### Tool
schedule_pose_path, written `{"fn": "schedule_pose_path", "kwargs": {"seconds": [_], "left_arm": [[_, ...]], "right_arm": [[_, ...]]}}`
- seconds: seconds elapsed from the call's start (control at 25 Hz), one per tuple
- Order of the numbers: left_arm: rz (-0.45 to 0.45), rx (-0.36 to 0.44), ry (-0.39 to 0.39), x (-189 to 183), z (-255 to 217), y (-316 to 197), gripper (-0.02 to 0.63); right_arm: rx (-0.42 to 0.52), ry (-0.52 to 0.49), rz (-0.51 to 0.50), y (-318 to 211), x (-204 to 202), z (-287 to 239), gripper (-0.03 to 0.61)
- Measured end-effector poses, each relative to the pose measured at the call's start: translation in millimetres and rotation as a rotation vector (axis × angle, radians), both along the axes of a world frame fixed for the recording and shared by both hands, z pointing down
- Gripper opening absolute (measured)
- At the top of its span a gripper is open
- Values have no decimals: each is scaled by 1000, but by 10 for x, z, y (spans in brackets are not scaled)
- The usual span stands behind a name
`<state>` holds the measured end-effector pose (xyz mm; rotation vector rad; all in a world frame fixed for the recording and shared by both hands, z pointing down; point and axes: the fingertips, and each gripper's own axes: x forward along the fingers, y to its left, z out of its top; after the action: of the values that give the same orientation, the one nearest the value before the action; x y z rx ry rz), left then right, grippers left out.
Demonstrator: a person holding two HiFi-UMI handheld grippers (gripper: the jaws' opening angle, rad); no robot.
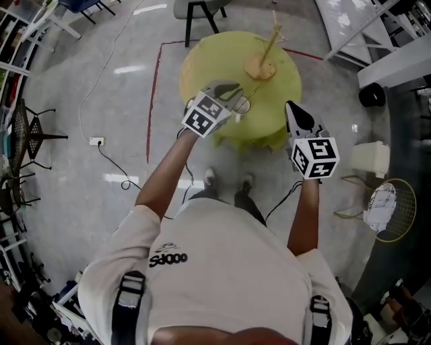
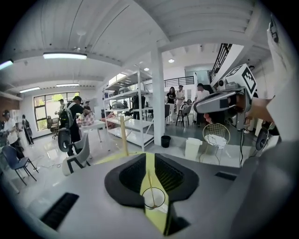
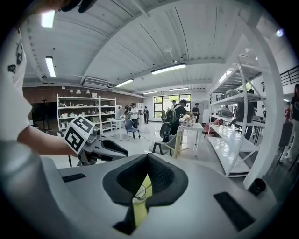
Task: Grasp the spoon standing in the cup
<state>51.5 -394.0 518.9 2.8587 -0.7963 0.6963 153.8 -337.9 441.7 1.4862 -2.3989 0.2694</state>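
A small clear glass cup [image 1: 242, 105] stands near the front edge of the round yellow-green table [image 1: 202, 60]. A thin spoon [image 1: 251, 92] leans up out of it. My left gripper [image 1: 236, 91] hovers right at the cup. In the left gripper view its jaws [image 2: 149, 155] stand a narrow slit apart. The cup [image 2: 153, 198] and the spoon's handle [image 2: 150, 179] show through that slit, and the pads do not press on the handle. My right gripper [image 1: 291, 106] is held off the table's right edge, its tips [image 3: 147, 156] meeting on nothing.
A wooden base with an upright stick [image 1: 260, 67] stands mid-table beyond the cup. Behind the table is a chair [image 1: 195, 10]. A white bin [image 1: 370, 158] and a wire basket [image 1: 390, 205] sit on the floor at right. Metal shelves [image 2: 135, 112] and several people stand beyond.
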Motion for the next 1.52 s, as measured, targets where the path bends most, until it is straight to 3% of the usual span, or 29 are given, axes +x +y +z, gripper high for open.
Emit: {"fn": "schedule_pose_path", "kwargs": {"seconds": [0.08,0.56,0.68,0.84,1.12,1.52], "left_arm": [[3,-34,-19,98,175,-101,115],[59,-228,-138,606,1227,-447,158],[69,-269,-174,690,1479,-484,196],[71,-309,-213,772,1724,-523,195],[38,-316,-263,808,1902,-564,93],[-11,-298,-246,741,1879,-547,49]], "right_arm": [[-8,-7,1,-98,79,83,14],[-83,-30,34,-334,380,522,14],[-101,-33,37,-292,412,591,15],[-125,-36,53,-215,502,693,14],[-145,-49,63,-140,594,799,14],[-129,-56,40,-71,554,727,14]]}}
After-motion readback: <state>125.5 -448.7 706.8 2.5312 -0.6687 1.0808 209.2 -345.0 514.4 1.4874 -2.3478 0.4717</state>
